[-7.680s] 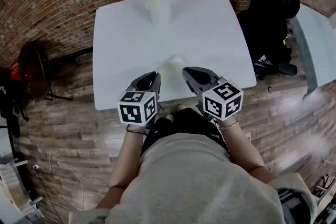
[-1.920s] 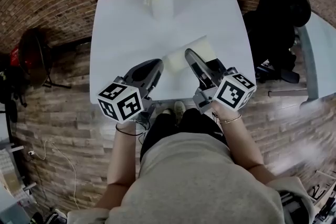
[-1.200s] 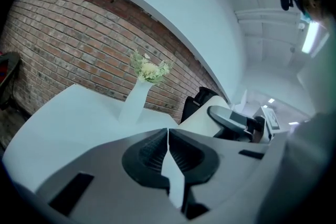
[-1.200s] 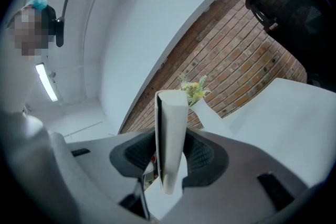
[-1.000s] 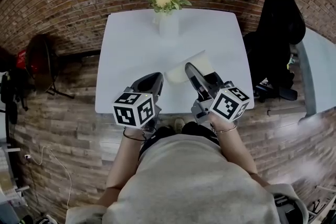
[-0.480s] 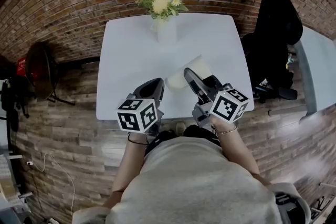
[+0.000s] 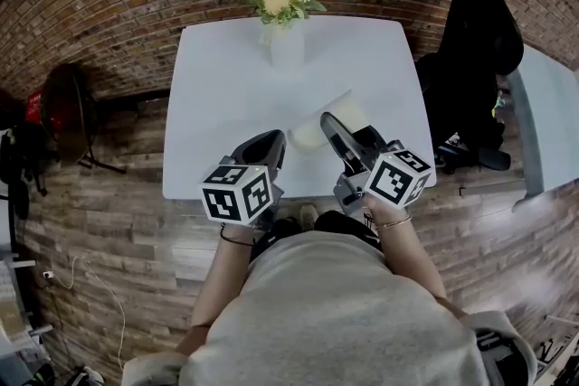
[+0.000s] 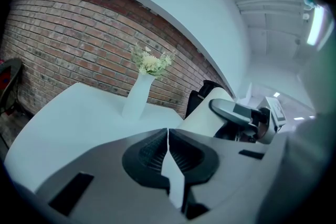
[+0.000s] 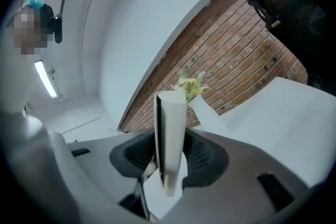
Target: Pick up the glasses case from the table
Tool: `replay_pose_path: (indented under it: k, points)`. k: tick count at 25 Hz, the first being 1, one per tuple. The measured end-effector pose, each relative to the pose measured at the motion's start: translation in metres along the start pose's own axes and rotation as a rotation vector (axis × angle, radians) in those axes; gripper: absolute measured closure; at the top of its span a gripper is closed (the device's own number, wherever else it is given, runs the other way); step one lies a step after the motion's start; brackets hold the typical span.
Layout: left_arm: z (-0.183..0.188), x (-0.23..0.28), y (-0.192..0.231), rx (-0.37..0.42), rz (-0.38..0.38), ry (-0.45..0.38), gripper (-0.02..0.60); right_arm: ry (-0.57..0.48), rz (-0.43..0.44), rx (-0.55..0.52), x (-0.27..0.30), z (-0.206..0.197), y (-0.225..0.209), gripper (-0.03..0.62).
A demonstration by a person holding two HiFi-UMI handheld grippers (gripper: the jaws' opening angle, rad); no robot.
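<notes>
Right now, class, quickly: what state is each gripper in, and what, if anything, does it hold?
Left gripper: closed, empty.
Right gripper: closed on the case.

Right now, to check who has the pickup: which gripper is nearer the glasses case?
Right. The right gripper is clamped on the glasses case, which stands edge-up between its jaws. The left gripper, shut and empty, sits beside the case, on its left in the head view.
</notes>
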State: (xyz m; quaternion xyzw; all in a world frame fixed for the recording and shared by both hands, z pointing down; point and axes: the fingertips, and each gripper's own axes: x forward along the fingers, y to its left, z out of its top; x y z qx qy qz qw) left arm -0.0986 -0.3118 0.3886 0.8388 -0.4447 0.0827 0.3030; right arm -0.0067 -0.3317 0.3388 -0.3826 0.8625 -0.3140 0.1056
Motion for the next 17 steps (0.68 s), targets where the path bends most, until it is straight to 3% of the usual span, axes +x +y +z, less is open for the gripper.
replay_pose_path:
  k: [17]
  points:
    - [-0.009,-0.009,0.008,-0.02,0.004,0.027,0.571,0.024,-0.011,0.024,-0.001,-0.013,-0.001,0.444]
